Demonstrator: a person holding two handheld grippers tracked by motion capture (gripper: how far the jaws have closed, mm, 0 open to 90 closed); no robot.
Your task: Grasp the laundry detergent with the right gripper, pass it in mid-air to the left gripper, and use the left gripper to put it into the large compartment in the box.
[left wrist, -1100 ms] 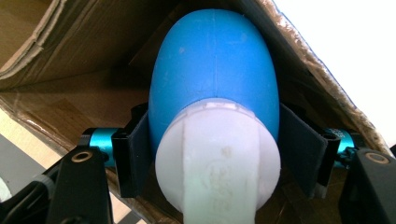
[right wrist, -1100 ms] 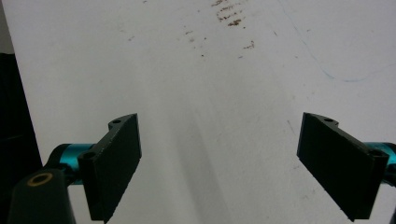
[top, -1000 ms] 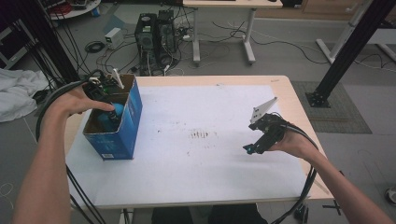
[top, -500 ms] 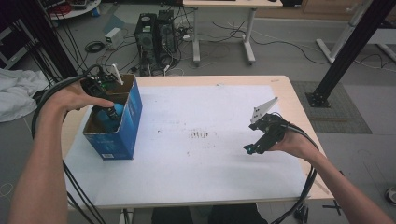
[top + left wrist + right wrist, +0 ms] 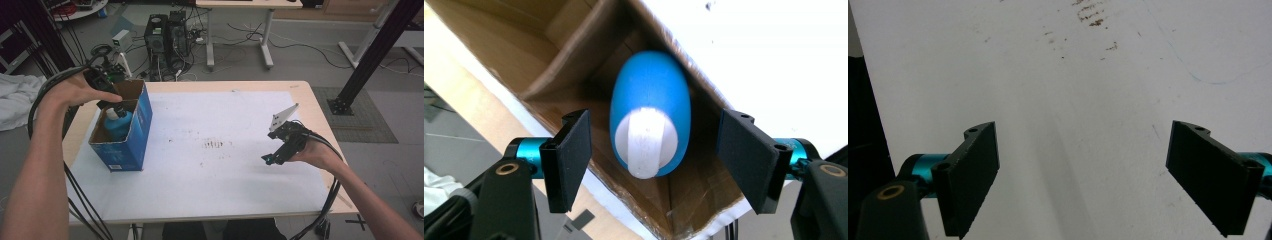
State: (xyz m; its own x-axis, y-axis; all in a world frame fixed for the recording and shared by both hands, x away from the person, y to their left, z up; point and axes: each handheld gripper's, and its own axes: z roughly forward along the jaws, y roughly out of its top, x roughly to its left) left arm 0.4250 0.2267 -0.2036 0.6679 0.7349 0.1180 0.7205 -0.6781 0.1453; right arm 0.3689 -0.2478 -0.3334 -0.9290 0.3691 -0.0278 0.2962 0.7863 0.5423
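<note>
A blue bottle (image 5: 118,126) with a white cap stands inside the blue cardboard box (image 5: 136,134) at the table's left. My left gripper (image 5: 107,98) hovers over the box's far end, pointing down. In the left gripper view the bottle (image 5: 651,95) sits below and between the pads, and neither pad touches it. Those jaws have just been opening, and the left gripper (image 5: 654,122) is open. My right gripper (image 5: 273,158) rests low over the white sheet at the right. In its own view the right gripper (image 5: 1083,132) is wide open with nothing between its pads.
A white sheet (image 5: 225,165) with small brown stains (image 5: 215,145) covers most of the table. Brown inner walls (image 5: 574,50) of the box surround the bottle. Cables trail from both hands over the table's front edge. Computers and desk legs stand on the floor beyond.
My left hand has risen out of the box, away from the bottle, which stays standing inside. The right hand has not moved.
</note>
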